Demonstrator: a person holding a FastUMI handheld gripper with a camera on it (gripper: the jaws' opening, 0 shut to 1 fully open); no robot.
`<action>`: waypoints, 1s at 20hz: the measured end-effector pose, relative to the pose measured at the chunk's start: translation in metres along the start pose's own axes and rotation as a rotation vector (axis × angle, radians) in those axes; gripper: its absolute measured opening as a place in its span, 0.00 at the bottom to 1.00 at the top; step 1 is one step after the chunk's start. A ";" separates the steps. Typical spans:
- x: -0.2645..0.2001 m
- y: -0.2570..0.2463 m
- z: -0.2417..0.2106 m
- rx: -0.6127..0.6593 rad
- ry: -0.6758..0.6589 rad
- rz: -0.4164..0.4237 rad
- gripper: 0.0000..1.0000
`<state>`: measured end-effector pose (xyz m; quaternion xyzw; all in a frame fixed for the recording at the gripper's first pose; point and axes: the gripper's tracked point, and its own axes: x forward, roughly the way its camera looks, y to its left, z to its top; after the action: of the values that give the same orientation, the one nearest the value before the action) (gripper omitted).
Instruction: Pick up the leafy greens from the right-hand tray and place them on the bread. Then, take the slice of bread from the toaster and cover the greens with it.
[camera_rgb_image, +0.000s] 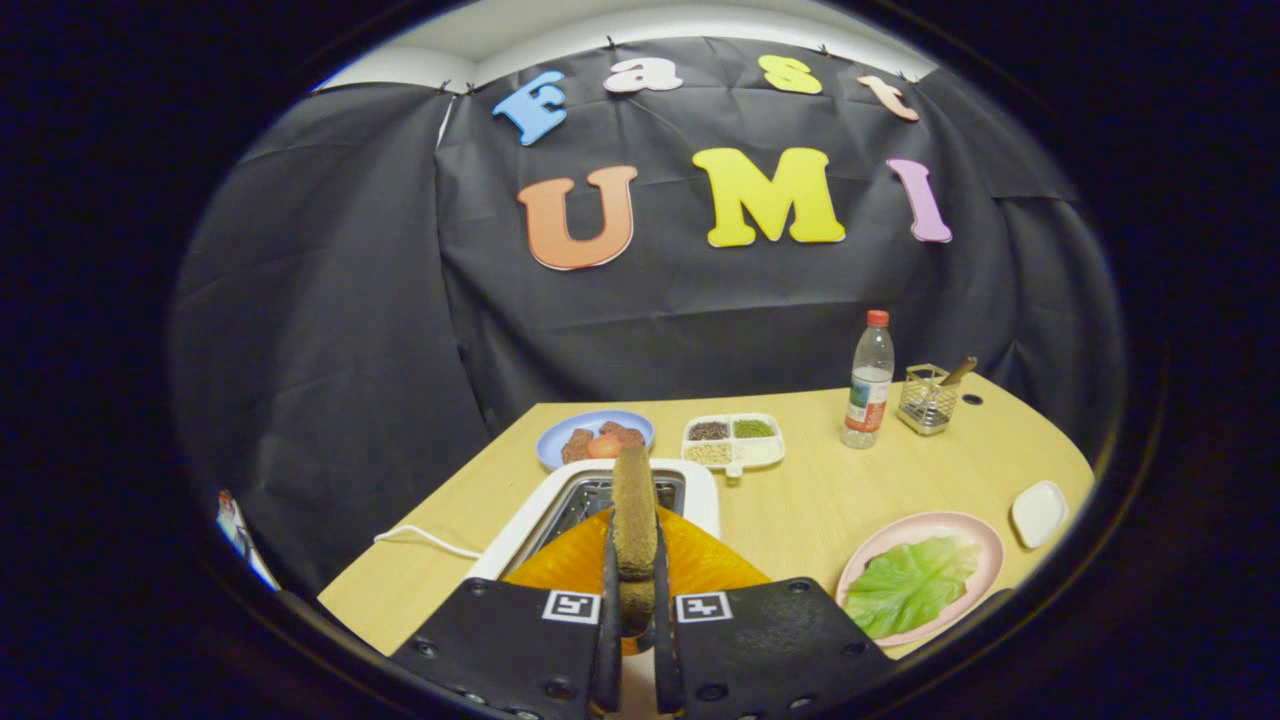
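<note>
My gripper (635, 585) is shut on a brown slice of bread (633, 500), held upright and edge-on between both fingers. The slice stands above the slot of a white toaster (700, 490) just ahead of the fingers. Under the fingers and against the toaster's near side lies an orange, glossy thing (700, 565), which I cannot identify. To the right of the fingers a pink plate (975, 535) carries a flat green leaf (910, 585). Whether bread lies beneath the leaf is hidden.
Beyond the toaster sit a blue plate (560, 435) with brown and red food and a white divided tray (765, 450) of seeds. A plastic bottle (868, 380), a wire holder (925, 400) and a small white dish (1038, 512) stand at the right. A white cord (425, 538) trails left of the toaster.
</note>
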<state>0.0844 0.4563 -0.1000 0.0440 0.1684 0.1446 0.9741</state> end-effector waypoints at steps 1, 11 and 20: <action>-0.003 0.000 0.006 0.002 -0.021 0.006 0.13; -0.052 -0.010 0.081 0.086 -0.179 0.089 0.13; -0.083 -0.087 0.074 0.104 -0.235 0.010 0.13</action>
<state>0.0578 0.3463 -0.0159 0.1121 0.0601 0.1344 0.9827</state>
